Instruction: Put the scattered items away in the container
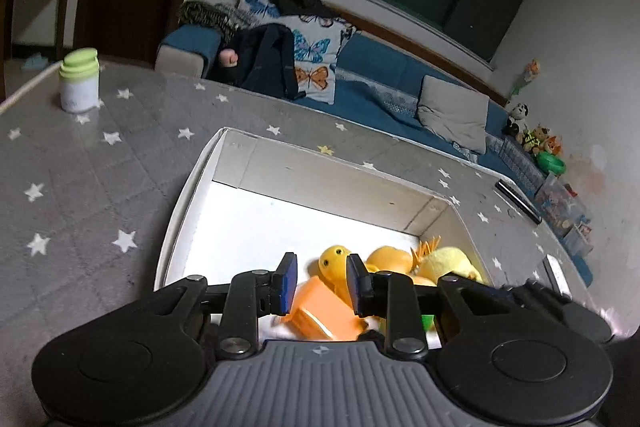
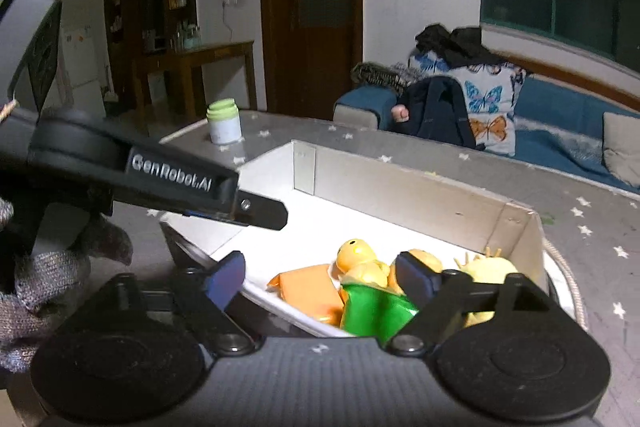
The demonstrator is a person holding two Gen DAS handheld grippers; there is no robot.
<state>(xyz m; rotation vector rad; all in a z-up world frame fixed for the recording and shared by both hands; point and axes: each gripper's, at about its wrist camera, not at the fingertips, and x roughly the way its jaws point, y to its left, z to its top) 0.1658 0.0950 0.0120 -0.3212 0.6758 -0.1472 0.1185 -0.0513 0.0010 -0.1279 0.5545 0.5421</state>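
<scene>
Over the box (image 2: 420, 187), both tools hang open with nothing in them: left tool (image 1: 322, 285) a bit apart, right tool (image 2: 320, 281) wide. Toys (image 2: 360, 287) are piled in the box's corner; a bottle (image 2: 224, 123) sits well apart on the starry surface (image 1: 100, 187).

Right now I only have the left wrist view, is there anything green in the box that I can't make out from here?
Observer: Yes. The right wrist view shows a green toy in the white box, just beside the orange block.
Operator: Is the right gripper holding anything?
Observer: No. The right gripper is open over the box's near edge, with nothing between its fingers.
Operator: Where is my left gripper from there?
Observer: The left gripper reaches in from the left above the box; a gloved hand holds it.
</scene>
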